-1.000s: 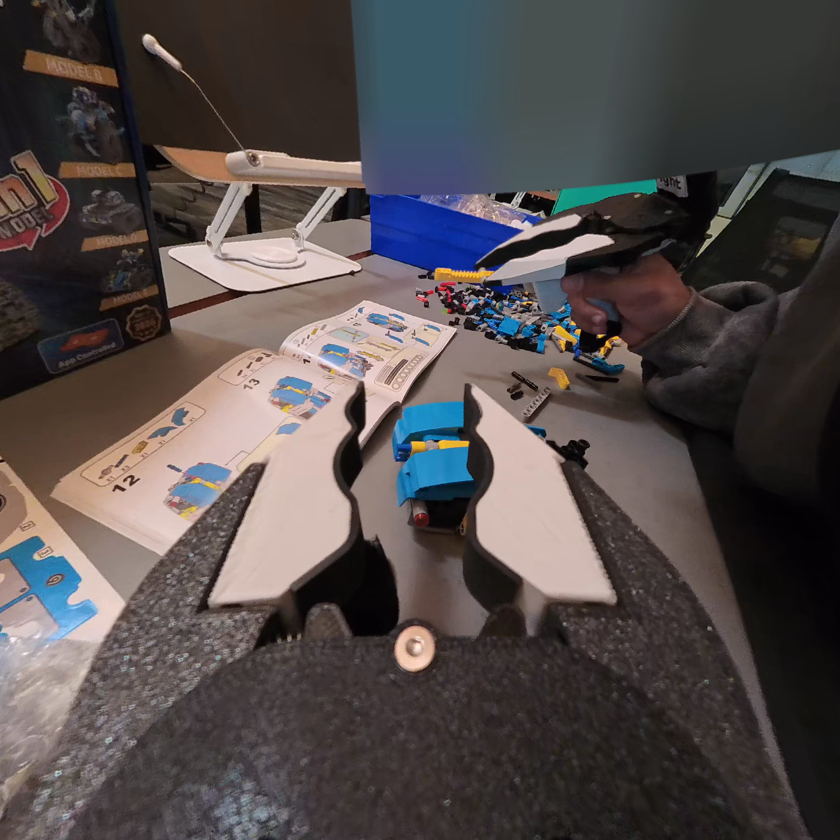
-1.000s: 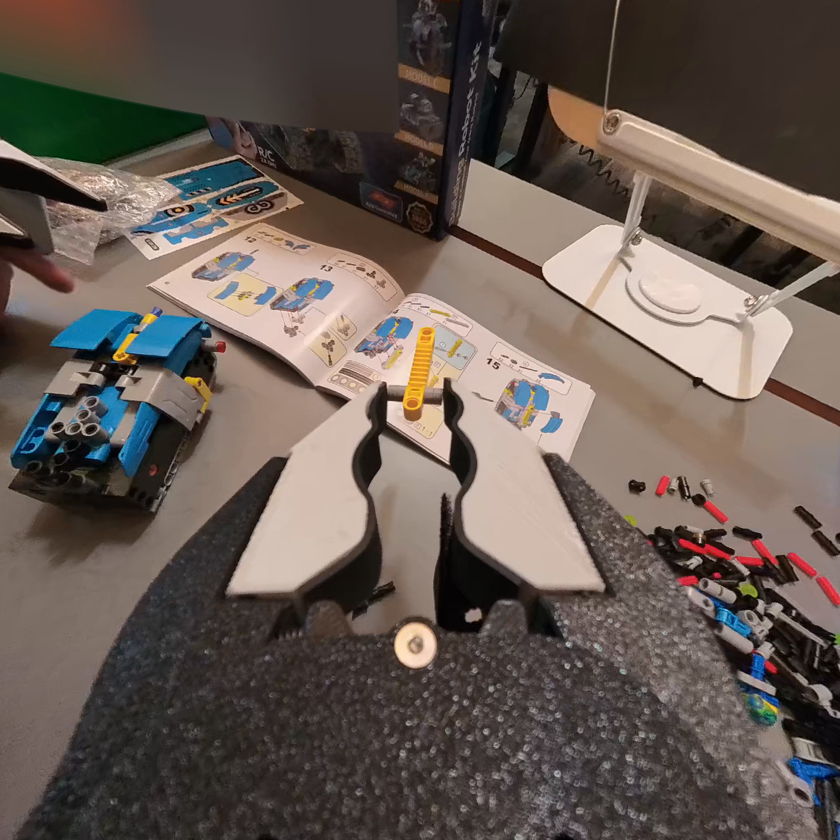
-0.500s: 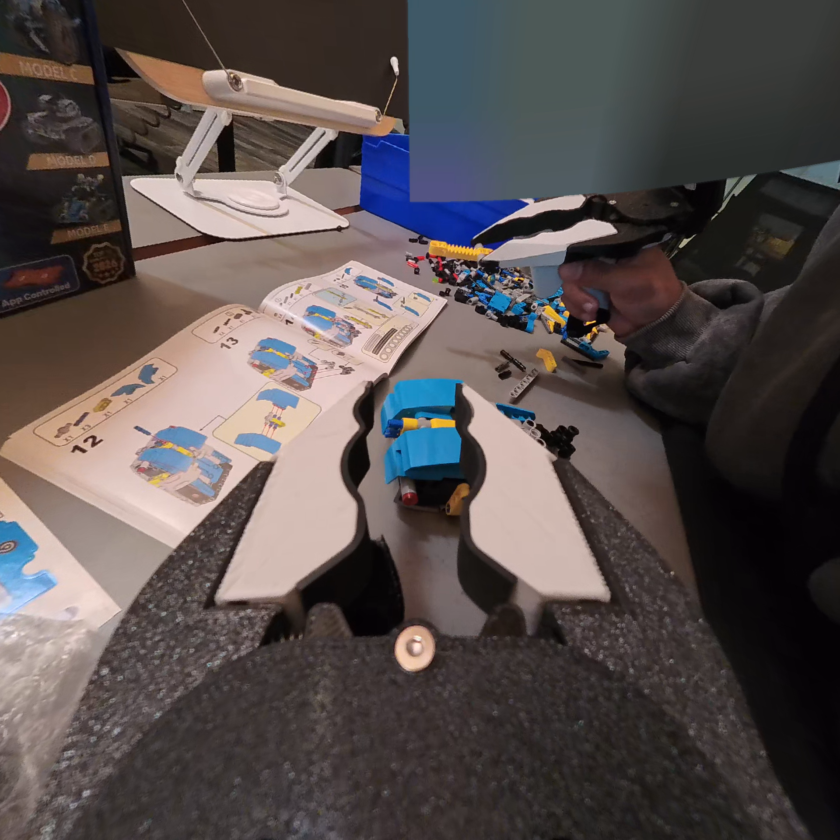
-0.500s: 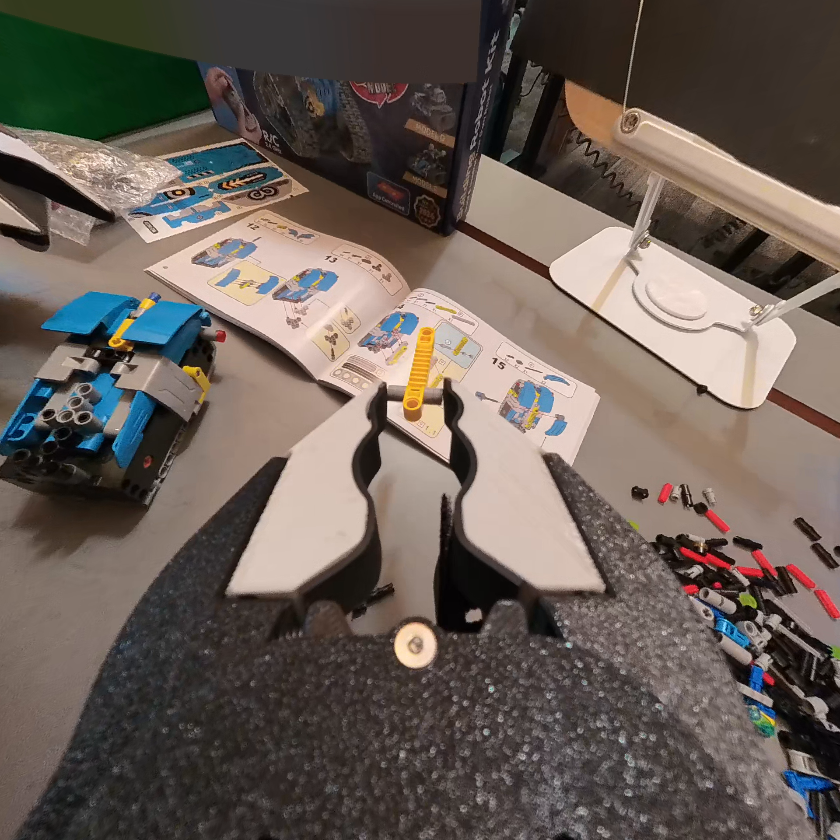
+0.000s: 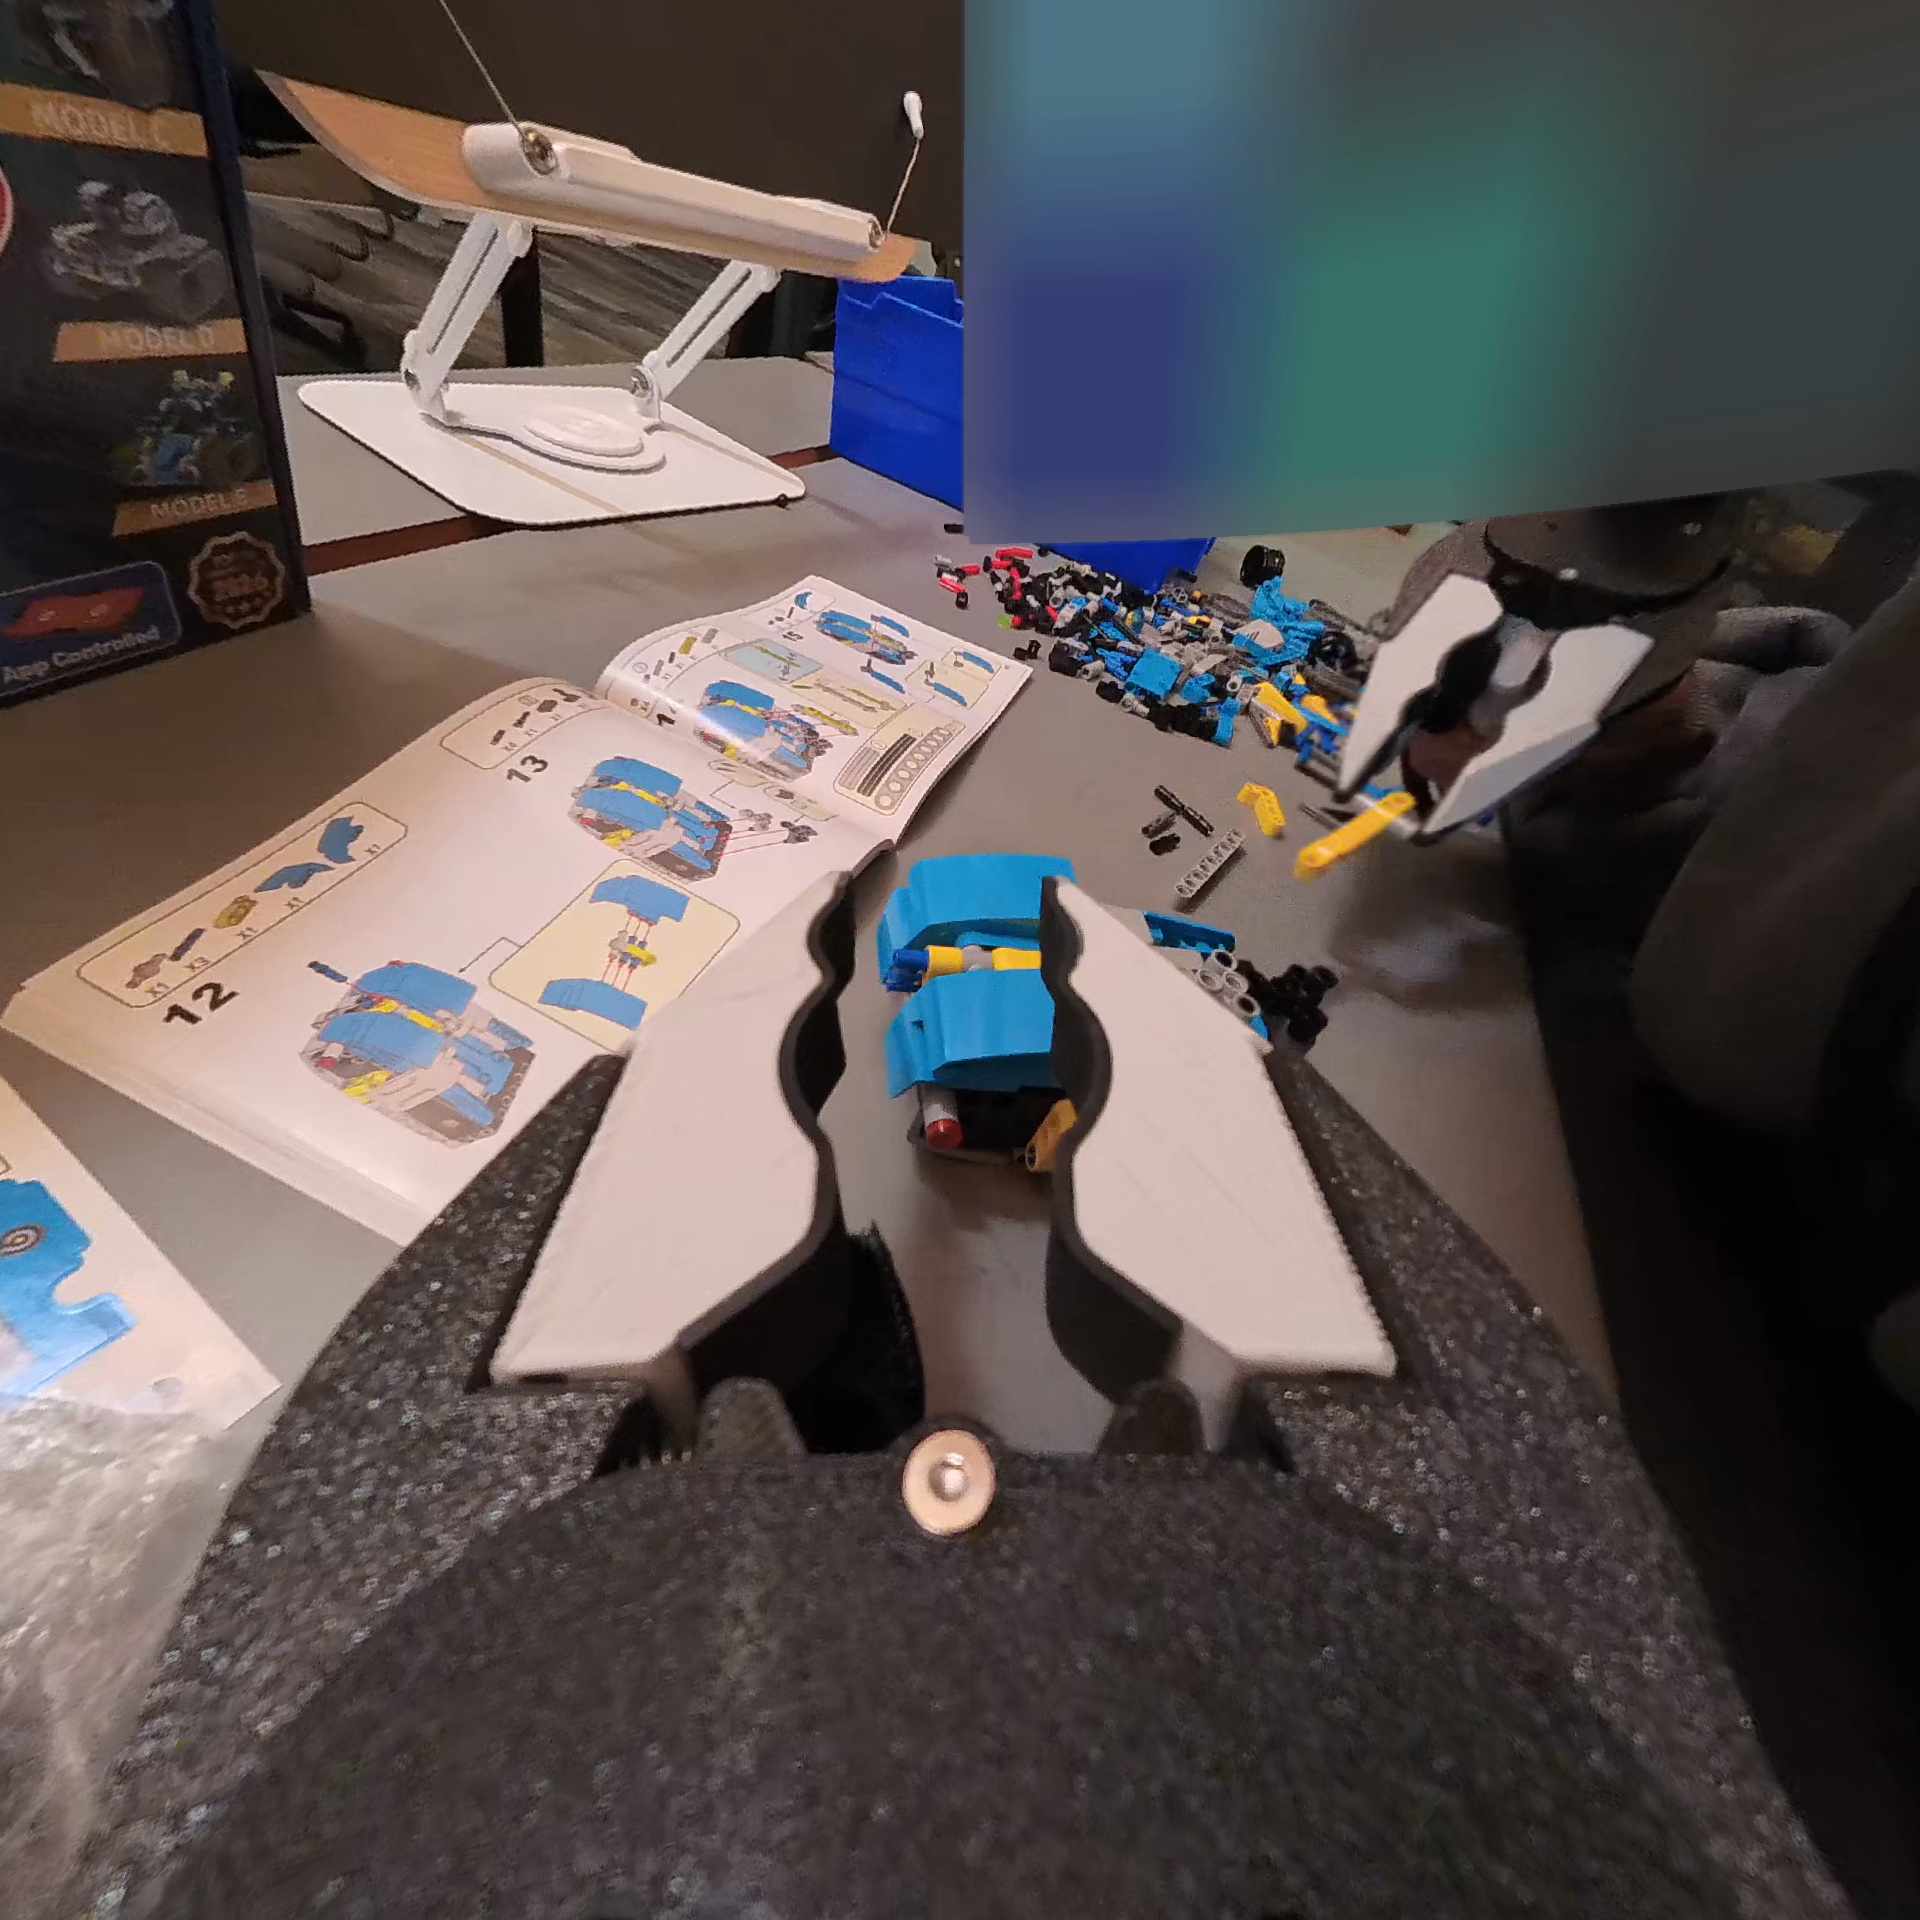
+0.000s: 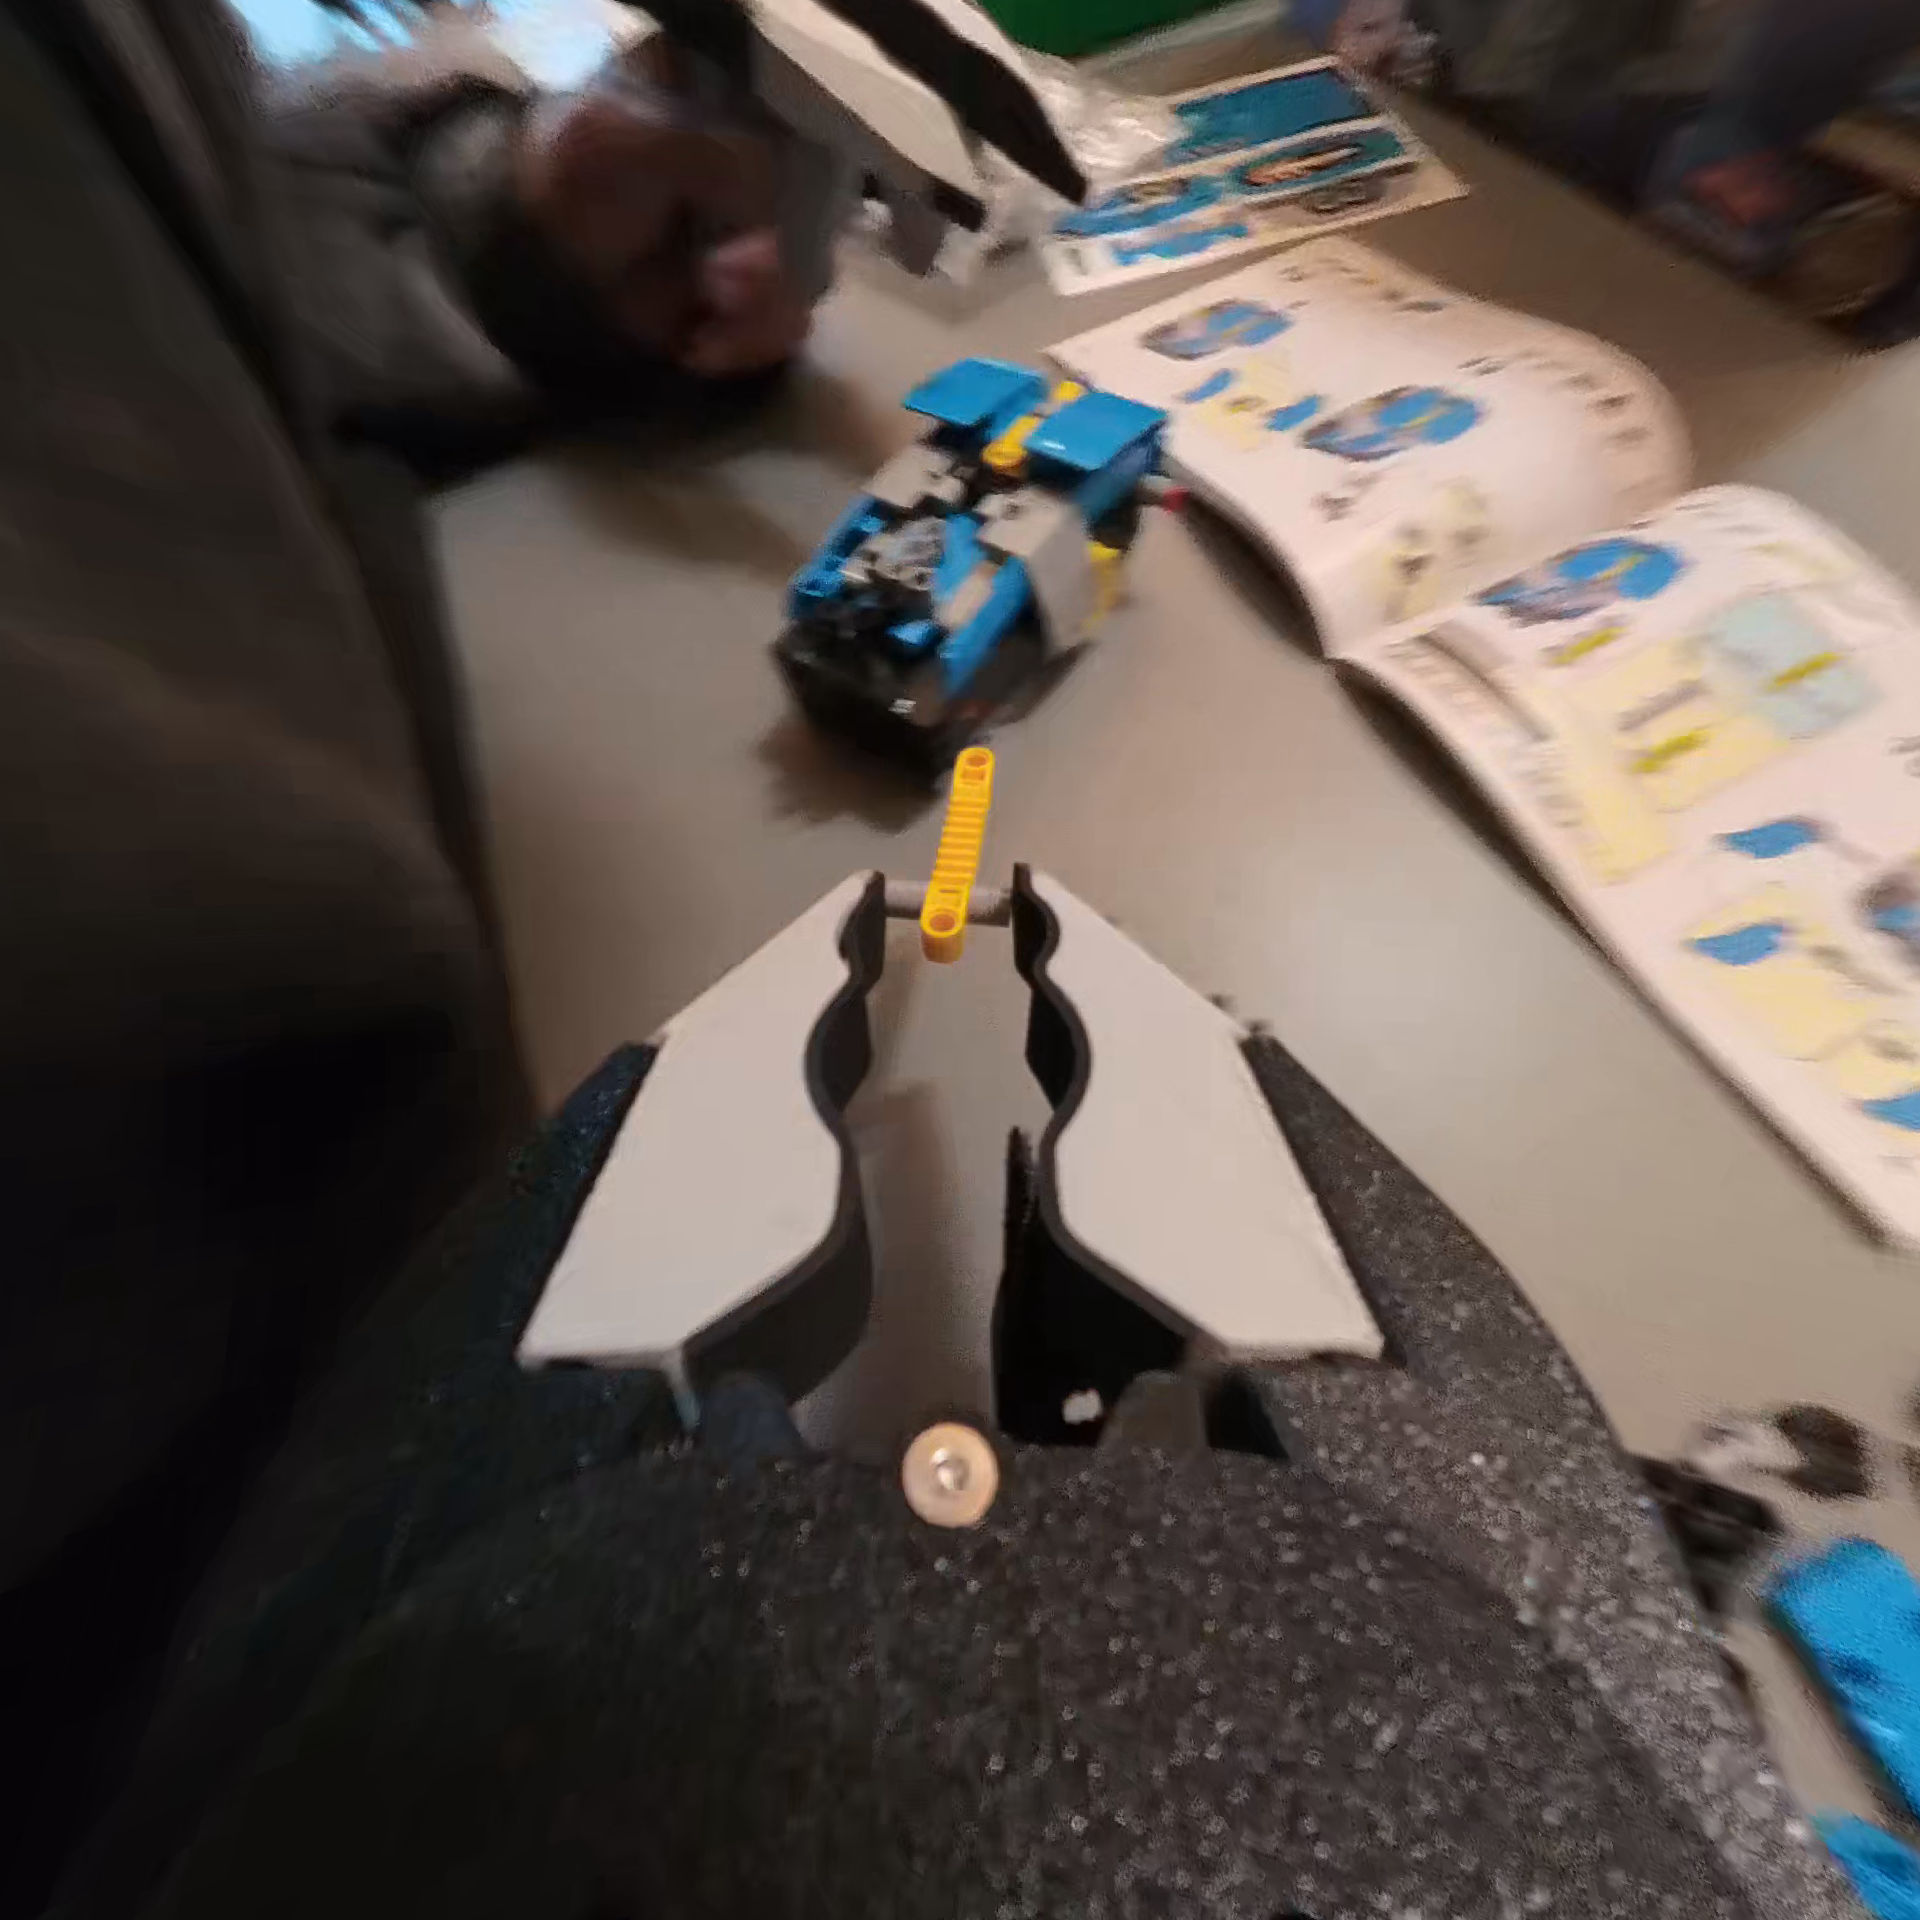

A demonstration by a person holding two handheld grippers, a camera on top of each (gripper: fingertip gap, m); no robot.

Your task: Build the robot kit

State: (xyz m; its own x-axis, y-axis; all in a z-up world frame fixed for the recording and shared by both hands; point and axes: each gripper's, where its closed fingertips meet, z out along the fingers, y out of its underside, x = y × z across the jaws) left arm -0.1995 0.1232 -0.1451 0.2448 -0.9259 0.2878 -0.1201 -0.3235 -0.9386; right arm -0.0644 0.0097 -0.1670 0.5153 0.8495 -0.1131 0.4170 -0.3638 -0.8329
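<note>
A blue, grey and black brick model (image 5: 966, 997) stands on the grey table (image 5: 1403, 1091). My left gripper (image 5: 951, 904) is open and empty, just above and behind the model, which shows between its fingertips. My right gripper (image 6: 945, 899) is shut on a short grey axle that carries a yellow beam (image 6: 961, 831). The beam points at the model (image 6: 966, 561), a short way off. In the left wrist view the right gripper (image 5: 1392, 800) holds the beam (image 5: 1351, 842) to the right of the model. A finger (image 6: 883, 73) of the left gripper shows at the top of the blurred right wrist view.
An open instruction booklet (image 5: 499, 883) lies left of the model. A pile of loose parts (image 5: 1174, 665) lies behind it. Behind that stand a blue bin (image 5: 894, 395), a white stand (image 5: 551, 447) and a dark box (image 5: 125, 416). A person's hand (image 6: 644, 260) holds the left gripper. Left tips to right tips: about 20 cm.
My right gripper has swung left with the yellow beam and now points at the model from close by. My left gripper has shifted slightly and stays open over the model.
</note>
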